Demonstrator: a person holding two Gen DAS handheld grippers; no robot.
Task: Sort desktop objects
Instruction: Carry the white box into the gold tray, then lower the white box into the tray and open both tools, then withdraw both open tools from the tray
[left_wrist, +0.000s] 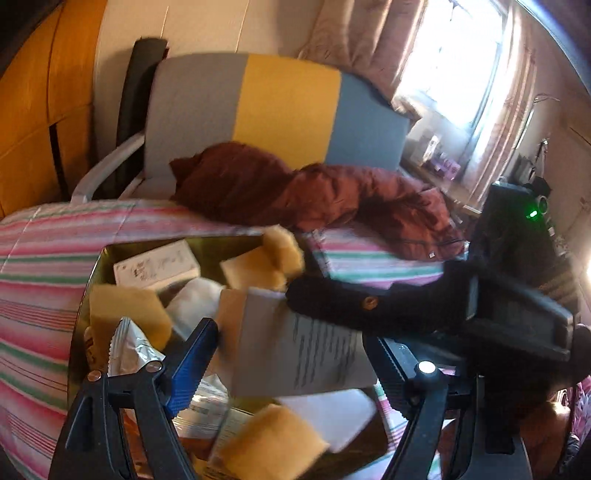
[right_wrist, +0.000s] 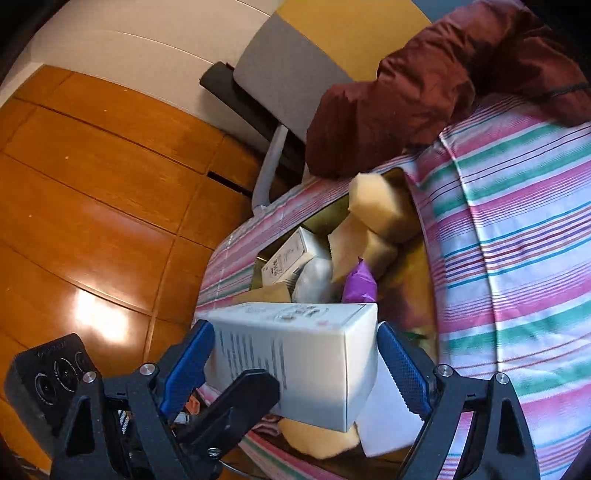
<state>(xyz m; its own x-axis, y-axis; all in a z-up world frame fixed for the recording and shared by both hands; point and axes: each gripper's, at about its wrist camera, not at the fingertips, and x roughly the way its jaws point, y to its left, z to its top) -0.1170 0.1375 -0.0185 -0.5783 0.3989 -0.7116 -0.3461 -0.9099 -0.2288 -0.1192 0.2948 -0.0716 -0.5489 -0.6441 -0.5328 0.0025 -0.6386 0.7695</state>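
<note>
Right gripper (right_wrist: 295, 363): jaws clamped on one white box (right_wrist: 310, 354), held over the tray (right_wrist: 325, 218). Left gripper (left_wrist: 291, 350): jaws spread, nothing pinched. Step, judged: carrying the box to sort; next calls for a clear spot. Tray on the striped cloth (right_wrist: 517, 221): about four sponges (right_wrist: 376, 206), one small box (right_wrist: 288, 254), one purple scrap (right_wrist: 360, 282).

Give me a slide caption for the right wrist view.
Right gripper straddles a white box above a cluttered tray.

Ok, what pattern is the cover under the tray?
Pink, green and white stripes on the cover; clearest in the right wrist view.
</note>
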